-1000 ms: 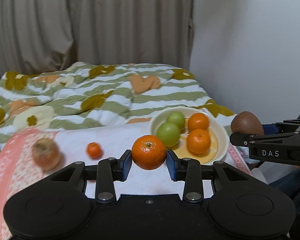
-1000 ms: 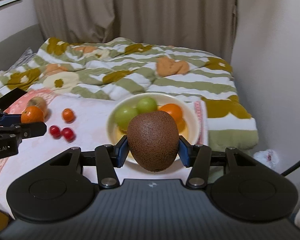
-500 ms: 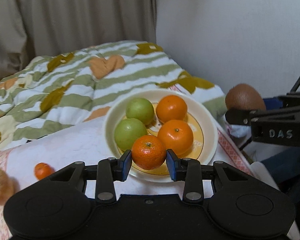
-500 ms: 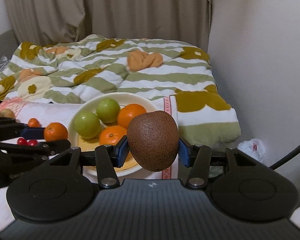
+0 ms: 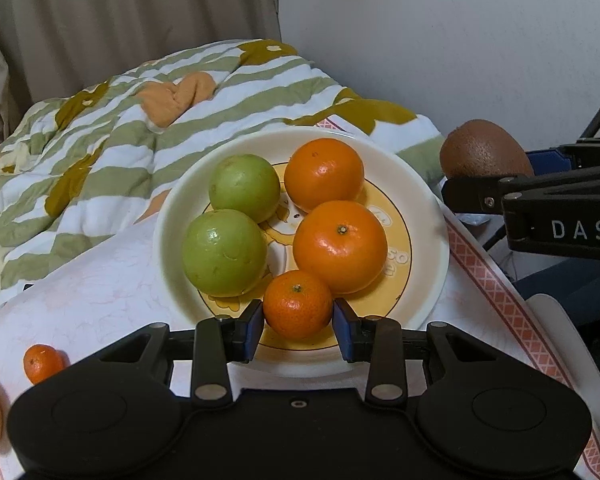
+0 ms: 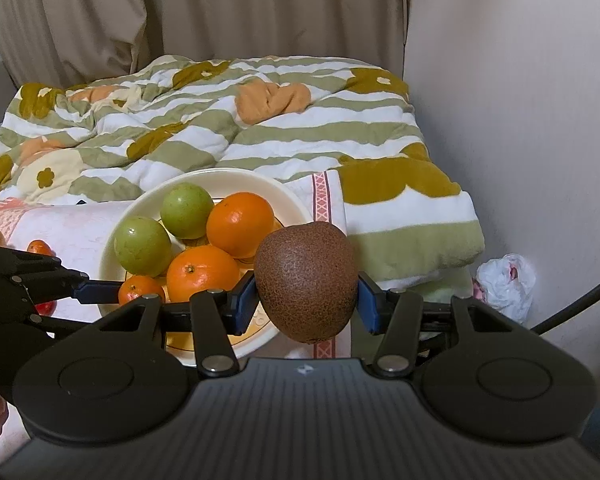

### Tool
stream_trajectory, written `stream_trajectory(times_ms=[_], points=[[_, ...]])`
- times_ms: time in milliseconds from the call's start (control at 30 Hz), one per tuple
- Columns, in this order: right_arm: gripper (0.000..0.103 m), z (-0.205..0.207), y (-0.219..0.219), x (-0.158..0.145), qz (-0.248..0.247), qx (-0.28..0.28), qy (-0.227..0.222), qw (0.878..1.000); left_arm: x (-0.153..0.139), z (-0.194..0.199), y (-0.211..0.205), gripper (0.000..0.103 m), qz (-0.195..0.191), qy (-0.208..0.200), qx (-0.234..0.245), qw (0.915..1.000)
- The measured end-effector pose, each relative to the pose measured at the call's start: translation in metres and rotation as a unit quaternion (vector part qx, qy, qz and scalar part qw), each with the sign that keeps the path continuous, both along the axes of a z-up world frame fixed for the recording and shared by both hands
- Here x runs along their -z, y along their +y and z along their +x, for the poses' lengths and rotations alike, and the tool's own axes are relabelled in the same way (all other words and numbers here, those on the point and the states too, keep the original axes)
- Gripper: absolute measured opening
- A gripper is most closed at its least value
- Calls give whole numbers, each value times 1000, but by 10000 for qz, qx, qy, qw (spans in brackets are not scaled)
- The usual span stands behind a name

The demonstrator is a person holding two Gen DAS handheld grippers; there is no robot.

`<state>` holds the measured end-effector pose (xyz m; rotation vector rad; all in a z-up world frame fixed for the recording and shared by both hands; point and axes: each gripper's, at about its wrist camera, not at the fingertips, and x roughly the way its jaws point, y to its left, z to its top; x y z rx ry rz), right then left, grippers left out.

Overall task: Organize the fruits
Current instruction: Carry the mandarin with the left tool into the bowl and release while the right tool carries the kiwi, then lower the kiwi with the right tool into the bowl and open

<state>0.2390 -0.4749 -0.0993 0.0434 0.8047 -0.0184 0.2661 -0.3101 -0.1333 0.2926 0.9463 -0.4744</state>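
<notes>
Your left gripper point(image 5: 298, 322), clamped on the mandarin point(image 5: 298, 304), now reaches the plate point(image 5: 168, 216) at frame centre, ready to release; your right gripper point(image 6: 306, 304) grips the kiwi point(image 6: 306, 280).

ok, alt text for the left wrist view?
The left gripper holds a small mandarin over a plate of two oranges and two green fruits. At right, the other gripper holds a kiwi.

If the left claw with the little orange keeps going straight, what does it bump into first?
Probably the big orange in the plate. The left claw grips the little orange low over the plate's near side, and that fruit sits just ahead, though depth is hard to judge.
</notes>
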Motion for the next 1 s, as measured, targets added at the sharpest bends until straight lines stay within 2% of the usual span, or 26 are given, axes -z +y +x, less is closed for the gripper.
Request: stream_trajectory(times_ms=[33,100,200,467,1000], points=[[66,0,-1,0,-3,8,-1,10000,-1,0,0,52,-9,7,-15,10000],[66,1,-2,0,-3,26,-2,10000,-4,1,-1,77,-25,-34,-35,10000],[66,0,-5,-3,17,42,-3,10000,-11,-4,1,88,-44,-139,-31,9999],[66,5,-6,-5,-53,-119,25,9999,-26,-17,8,98,126,-311,-172,9993],[67,43,18,25,-677,-988,415,9919,-38,-27,40,99,87,-407,-627,9972]])
